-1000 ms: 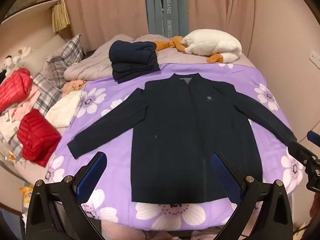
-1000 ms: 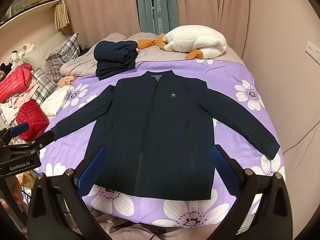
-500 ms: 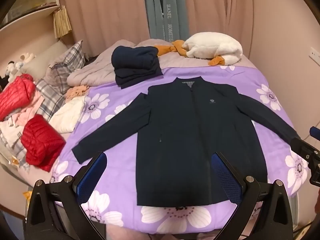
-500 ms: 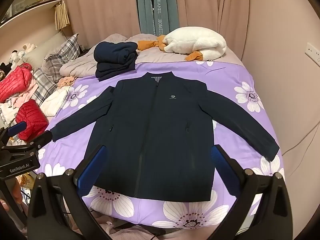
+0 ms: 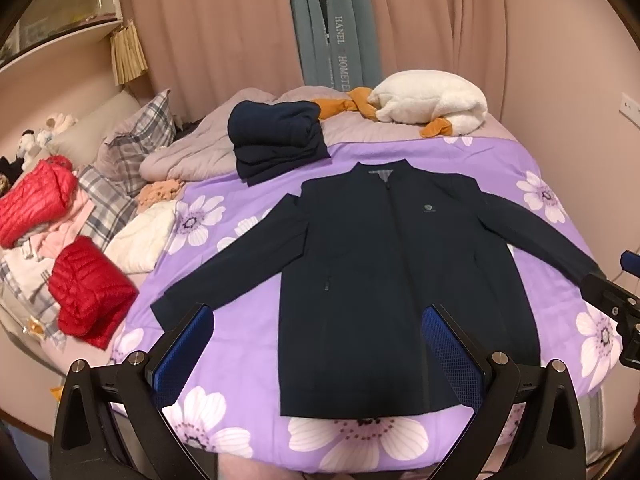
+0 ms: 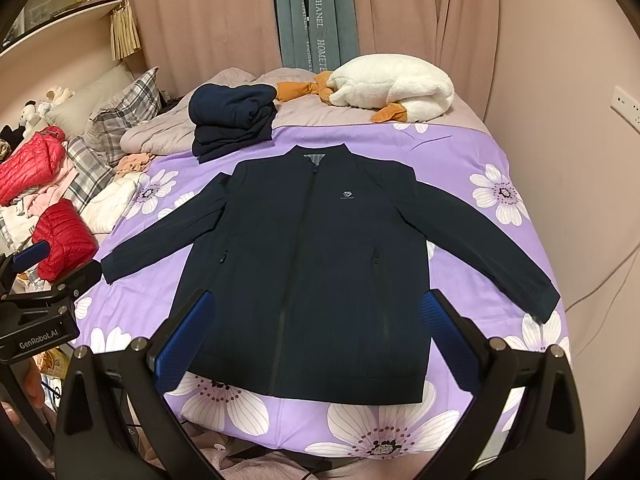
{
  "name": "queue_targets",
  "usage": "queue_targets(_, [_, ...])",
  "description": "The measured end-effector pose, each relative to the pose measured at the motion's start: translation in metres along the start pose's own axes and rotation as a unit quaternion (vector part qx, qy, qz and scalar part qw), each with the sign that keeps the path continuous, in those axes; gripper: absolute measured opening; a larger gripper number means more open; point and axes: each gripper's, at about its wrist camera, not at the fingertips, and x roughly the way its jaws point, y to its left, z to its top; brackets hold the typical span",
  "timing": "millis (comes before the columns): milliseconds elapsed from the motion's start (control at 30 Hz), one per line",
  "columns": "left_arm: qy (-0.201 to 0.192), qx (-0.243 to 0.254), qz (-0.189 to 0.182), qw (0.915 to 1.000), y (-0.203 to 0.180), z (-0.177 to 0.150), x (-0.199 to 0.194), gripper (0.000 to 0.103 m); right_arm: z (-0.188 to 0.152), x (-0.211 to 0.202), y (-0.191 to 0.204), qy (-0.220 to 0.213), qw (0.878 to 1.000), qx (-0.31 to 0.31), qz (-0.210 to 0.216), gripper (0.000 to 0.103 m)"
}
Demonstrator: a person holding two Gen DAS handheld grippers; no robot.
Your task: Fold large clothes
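Jacket [image 6: 308, 272] (navy, zipped) lies flat on the purple floral bed [image 6: 472, 160], sleeves spread; we hold our left claw [image 5: 316, 354] and right claw [image 6: 316, 336] spread above its hem, empty.

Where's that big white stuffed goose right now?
The white goose plush lies at the far end of the bed, right of the folded navy pile, in front of the curtains.

One spread jacket [image 5: 384, 280], two red puffers [image 5: 90, 292], two grippers [image 5: 320, 356].
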Motion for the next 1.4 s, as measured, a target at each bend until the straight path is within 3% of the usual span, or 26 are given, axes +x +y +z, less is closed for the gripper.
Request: queue_targets(1400, [0.0,0.005,0.001,1.0,-0.007,0.003,-0.001,0.103,-0.001,-0.002,0.004,-0.004,1.0,0.001,0.002,0.103])
